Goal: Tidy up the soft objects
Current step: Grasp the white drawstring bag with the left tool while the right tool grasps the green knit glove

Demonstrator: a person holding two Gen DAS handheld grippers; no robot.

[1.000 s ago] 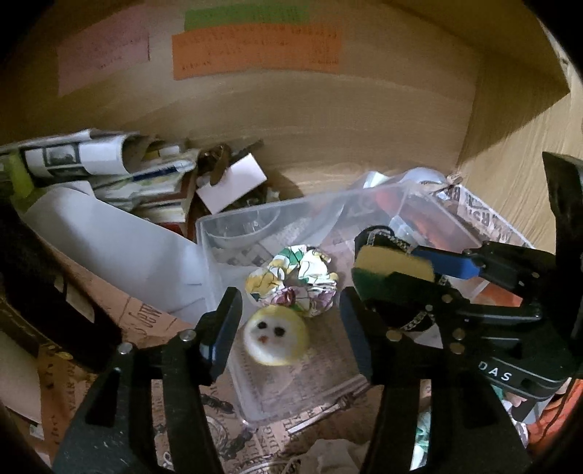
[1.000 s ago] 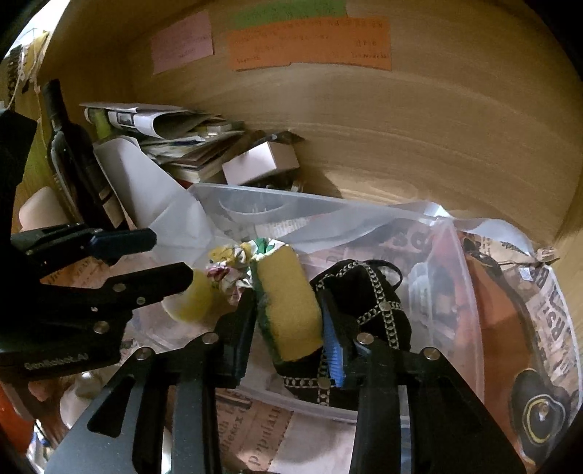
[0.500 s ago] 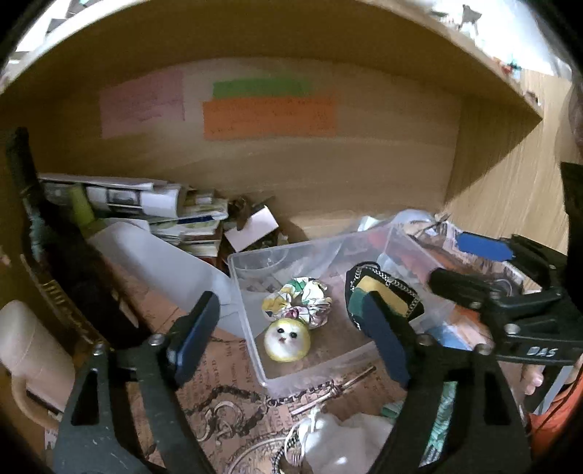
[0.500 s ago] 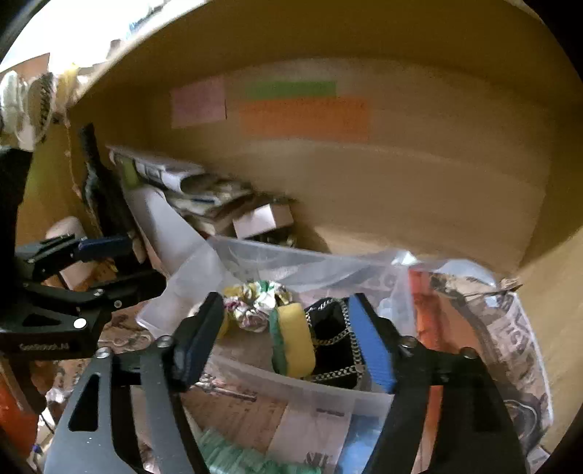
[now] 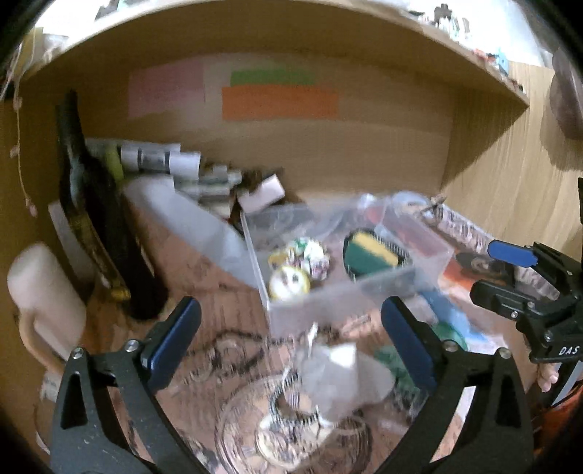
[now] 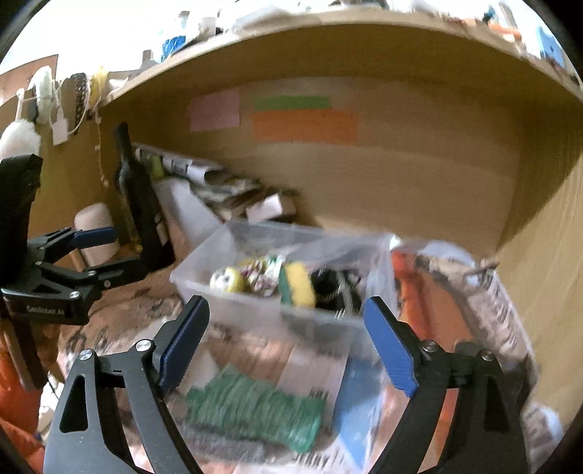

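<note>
Both the left gripper (image 5: 289, 335) and right gripper (image 6: 286, 344) are hanging wide apart, holding nothing. The green cloth (image 6: 255, 412) is lying near the clear box (image 6: 262, 302); looking light and floppy, it probably wants pinching mid-fold.

A wooden alcove with a pale grained back wall (image 5: 364, 153) is capped by an overhead shelf (image 6: 328, 32) crowded with blurred odds and ends against bright light. Pink (image 5: 165, 87), green (image 5: 271, 76) and orange (image 5: 280, 104) paper notes are stuck to the back wall. A wooden side panel (image 5: 510, 189) closes the right. Newspaper (image 6: 506, 313) covers the bench, and a dark bottle (image 6: 136, 189) stands at left in warm, dim light.
</note>
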